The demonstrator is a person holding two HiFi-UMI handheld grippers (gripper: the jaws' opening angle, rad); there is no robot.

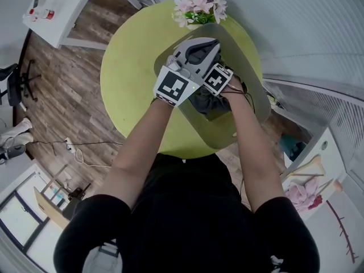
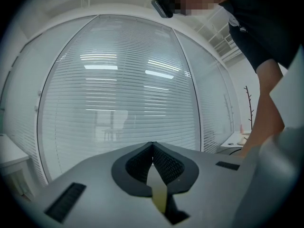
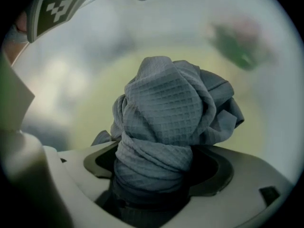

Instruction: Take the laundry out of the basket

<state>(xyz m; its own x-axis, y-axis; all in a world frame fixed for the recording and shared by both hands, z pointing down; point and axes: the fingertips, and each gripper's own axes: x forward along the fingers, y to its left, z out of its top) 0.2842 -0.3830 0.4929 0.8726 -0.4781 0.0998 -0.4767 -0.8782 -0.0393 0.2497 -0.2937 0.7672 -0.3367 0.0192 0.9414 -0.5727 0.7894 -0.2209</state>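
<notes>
Two grippers are over one basket [image 1: 213,132] on one round table [image 1: 131,67]. The left gripper [image 2: 153,148] has its jaws pressed together with nothing between them. The right gripper [image 3: 154,172] has its jaws spread wide. One bunched grey cloth [image 3: 173,108] stands between them, unclamped. In the head view the cloth lies in the basket. One flower bunch [image 1: 199,7] stands at the table's far edge.

No legible txt, labels or nos. anywhere.
</notes>
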